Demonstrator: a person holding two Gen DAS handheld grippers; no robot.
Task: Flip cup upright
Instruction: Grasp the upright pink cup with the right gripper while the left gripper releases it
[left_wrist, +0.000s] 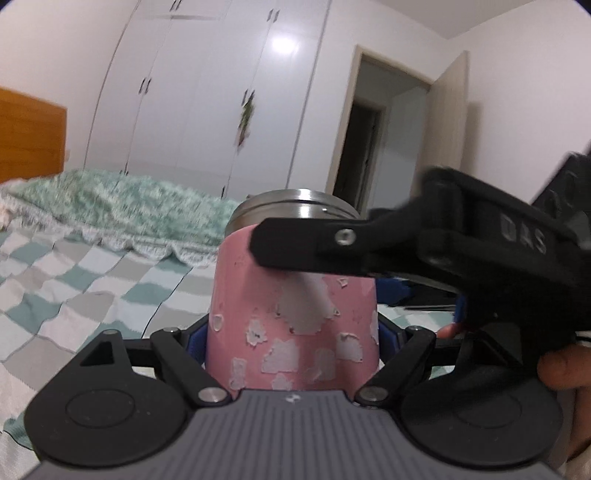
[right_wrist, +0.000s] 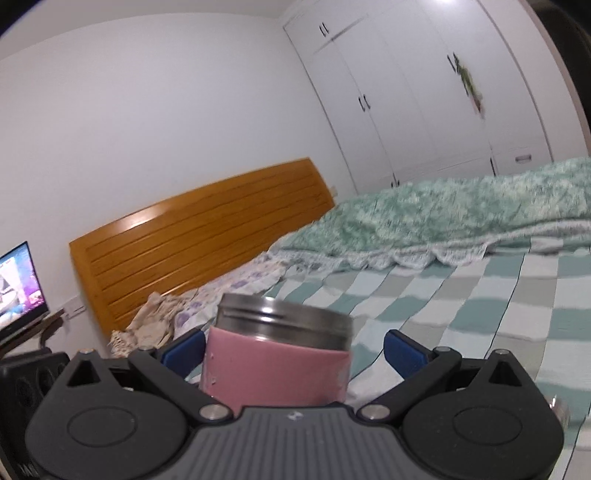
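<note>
The cup is pink with peeling white patches and a steel threaded rim at its top, and it stands upright. My left gripper is shut on the cup's lower body, its blue pads pressed to both sides. My right gripper reaches in from the right, one black finger lying across the cup's upper part. In the right wrist view the cup sits between the blue pads; the left pad is near it and the right pad stands clear, so that gripper is open.
A bed with a teal, grey and white checked sheet lies below. A green fluffy blanket is heaped at the far side. A wooden headboard, white wardrobes, an open door and a lit screen surround it.
</note>
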